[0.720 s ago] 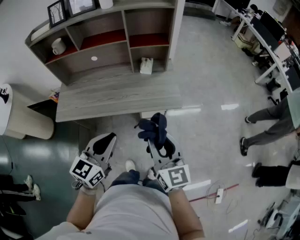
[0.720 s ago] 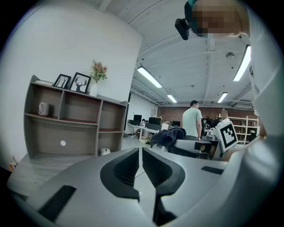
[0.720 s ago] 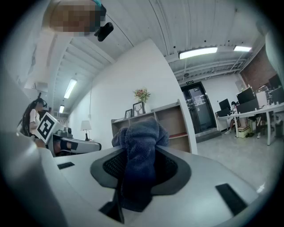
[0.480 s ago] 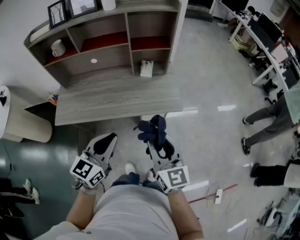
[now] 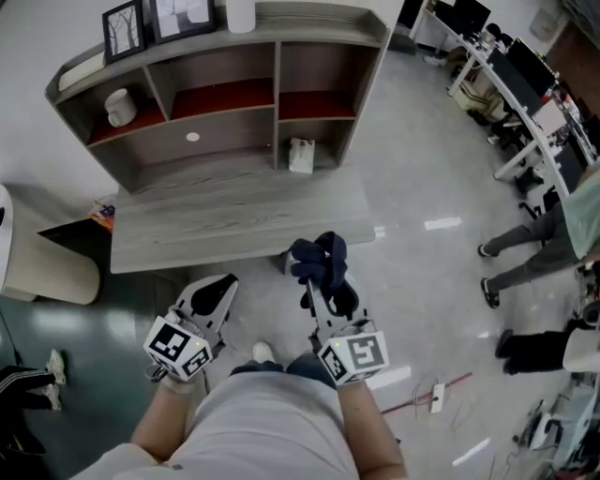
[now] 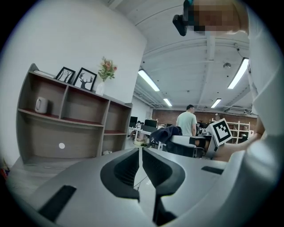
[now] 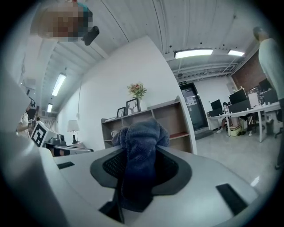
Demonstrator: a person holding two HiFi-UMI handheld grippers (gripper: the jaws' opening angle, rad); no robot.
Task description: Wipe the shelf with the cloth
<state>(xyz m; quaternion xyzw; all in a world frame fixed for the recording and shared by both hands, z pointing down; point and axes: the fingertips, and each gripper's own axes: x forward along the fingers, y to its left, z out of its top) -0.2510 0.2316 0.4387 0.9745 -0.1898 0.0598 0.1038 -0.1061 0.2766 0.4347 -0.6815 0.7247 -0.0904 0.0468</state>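
A dark blue cloth (image 5: 320, 262) is bunched between the jaws of my right gripper (image 5: 323, 277), which is shut on it; in the right gripper view the cloth (image 7: 140, 153) fills the gap and bulges above the jaws. My left gripper (image 5: 214, 292) is held beside it, shut with nothing in it, its jaws meeting in the left gripper view (image 6: 141, 162). Both are held in front of me, short of the grey wooden shelf unit (image 5: 225, 112), whose wide lower ledge (image 5: 234, 211) faces me.
The shelf holds a white mug (image 5: 119, 105), a small box (image 5: 301, 155), picture frames (image 5: 124, 28) and a vase on top. A lamp and a side table (image 5: 37, 272) stand left. Desks (image 5: 525, 103) and a person's legs (image 5: 525, 258) are at the right; a cable (image 5: 436, 389) lies on the floor.
The view has shifted so the shelf sits slightly lower and nearer. Both grippers keep their pose, the cloth still held in the right one.
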